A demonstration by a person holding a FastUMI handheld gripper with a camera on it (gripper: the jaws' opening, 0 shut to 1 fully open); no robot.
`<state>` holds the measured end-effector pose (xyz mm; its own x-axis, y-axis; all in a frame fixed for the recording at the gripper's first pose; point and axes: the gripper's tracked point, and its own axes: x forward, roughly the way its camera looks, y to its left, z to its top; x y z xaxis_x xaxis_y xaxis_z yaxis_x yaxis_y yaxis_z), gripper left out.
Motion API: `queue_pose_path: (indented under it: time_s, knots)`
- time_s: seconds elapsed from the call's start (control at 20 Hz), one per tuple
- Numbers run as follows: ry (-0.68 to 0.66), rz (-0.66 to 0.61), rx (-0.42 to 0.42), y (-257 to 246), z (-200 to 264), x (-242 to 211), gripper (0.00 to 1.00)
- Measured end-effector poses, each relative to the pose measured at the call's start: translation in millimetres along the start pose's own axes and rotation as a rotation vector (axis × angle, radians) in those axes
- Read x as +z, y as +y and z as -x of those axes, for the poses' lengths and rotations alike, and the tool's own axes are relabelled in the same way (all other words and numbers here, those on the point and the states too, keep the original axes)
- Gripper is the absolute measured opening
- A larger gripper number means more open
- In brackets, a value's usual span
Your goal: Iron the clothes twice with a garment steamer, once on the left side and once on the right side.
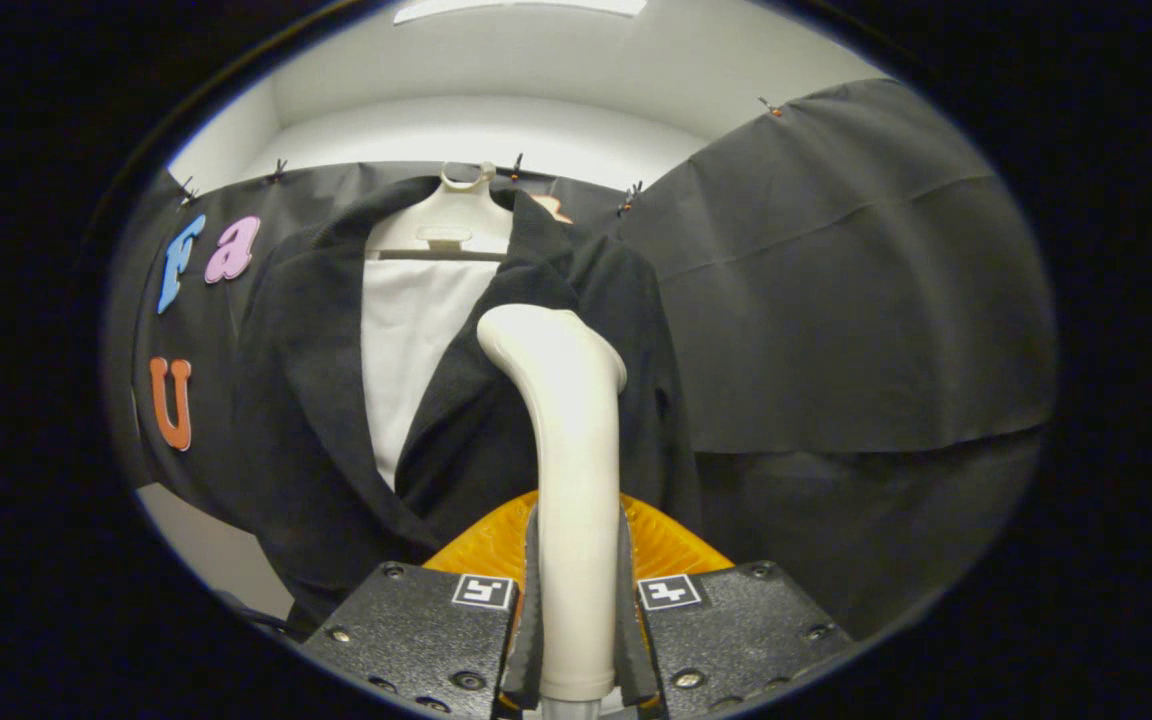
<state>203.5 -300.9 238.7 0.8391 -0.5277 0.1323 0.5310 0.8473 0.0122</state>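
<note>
A black jacket point(306, 400) hangs on a white hanger point(456, 215) against the booth wall, open at the front over a white panel point(411, 340). My gripper point(576, 600) is shut on the handle of a cream garment steamer point(566, 420), which rises upright between the fingers. The steamer's bent head rests close to or against the jacket's right front panel point(636, 340), near the lapel; I cannot tell if it touches. Both fingers press the handle from either side.
Black cloth point(836, 300) covers the booth wall behind and to the right of the jacket. A white ceiling and wall lie above. An orange ridged part point(486, 545) sits just behind the fingers. A pale surface shows below the jacket's left hem.
</note>
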Motion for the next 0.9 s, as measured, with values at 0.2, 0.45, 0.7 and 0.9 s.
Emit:
queue_pose_path:
  time_s: [0.2, 0.45, 0.7, 0.9]
  knots:
    - [0.051, 0.013, -0.015, -1, 7, -27, 0.32]
    - [0.129, 0.024, -0.038, -6, 16, -64, 0.32]
    - [0.199, 0.021, -0.042, -10, 27, -96, 0.32]
    - [0.257, 0.015, -0.04, -8, 37, -122, 0.32]
